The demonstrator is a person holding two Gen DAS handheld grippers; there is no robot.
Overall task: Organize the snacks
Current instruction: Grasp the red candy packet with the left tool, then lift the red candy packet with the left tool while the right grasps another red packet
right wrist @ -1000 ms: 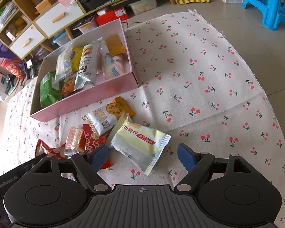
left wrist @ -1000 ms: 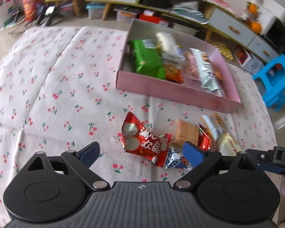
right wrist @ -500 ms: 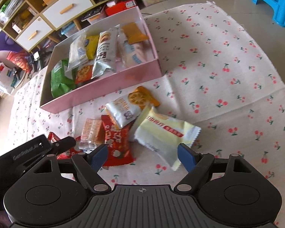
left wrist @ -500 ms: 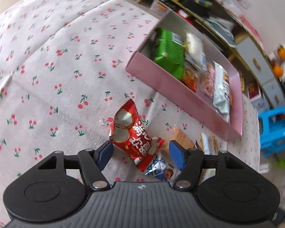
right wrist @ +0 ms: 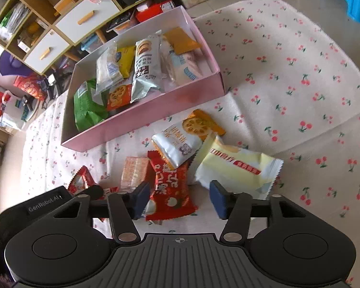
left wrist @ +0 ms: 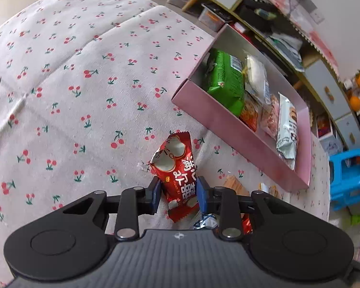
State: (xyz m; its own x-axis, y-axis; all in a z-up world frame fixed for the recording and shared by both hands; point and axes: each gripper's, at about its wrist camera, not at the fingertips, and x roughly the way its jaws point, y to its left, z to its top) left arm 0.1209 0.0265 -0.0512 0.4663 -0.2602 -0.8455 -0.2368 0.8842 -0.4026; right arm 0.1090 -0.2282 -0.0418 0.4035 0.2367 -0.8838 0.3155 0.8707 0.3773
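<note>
My left gripper (left wrist: 177, 193) is shut on a red snack packet (left wrist: 176, 168) with white cat print; the packet also shows in the right wrist view (right wrist: 81, 181) beside the left gripper's body. The pink box (left wrist: 228, 132) holds several snacks, among them a green bag (left wrist: 225, 79). In the right wrist view the box (right wrist: 141, 117) lies behind a pile of loose snacks. My right gripper (right wrist: 178, 199) is open over a second red packet (right wrist: 170, 189), with a pale yellow packet (right wrist: 237, 168) at its right finger, a white-blue packet (right wrist: 180, 141) and a clear-wrapped biscuit (right wrist: 134, 170) beyond.
The cherry-print cloth (left wrist: 72, 84) covers the surface. Shelves and drawers (right wrist: 67, 31) stand behind the box. A blue stool (left wrist: 350, 175) stands off the cloth at the right. An orange packet (right wrist: 204, 122) lies near the box's front wall.
My left gripper moved onto the red cat packet and closed on it. My right gripper moved forward over the pile and narrowed somewhat, now straddling the second red packet.
</note>
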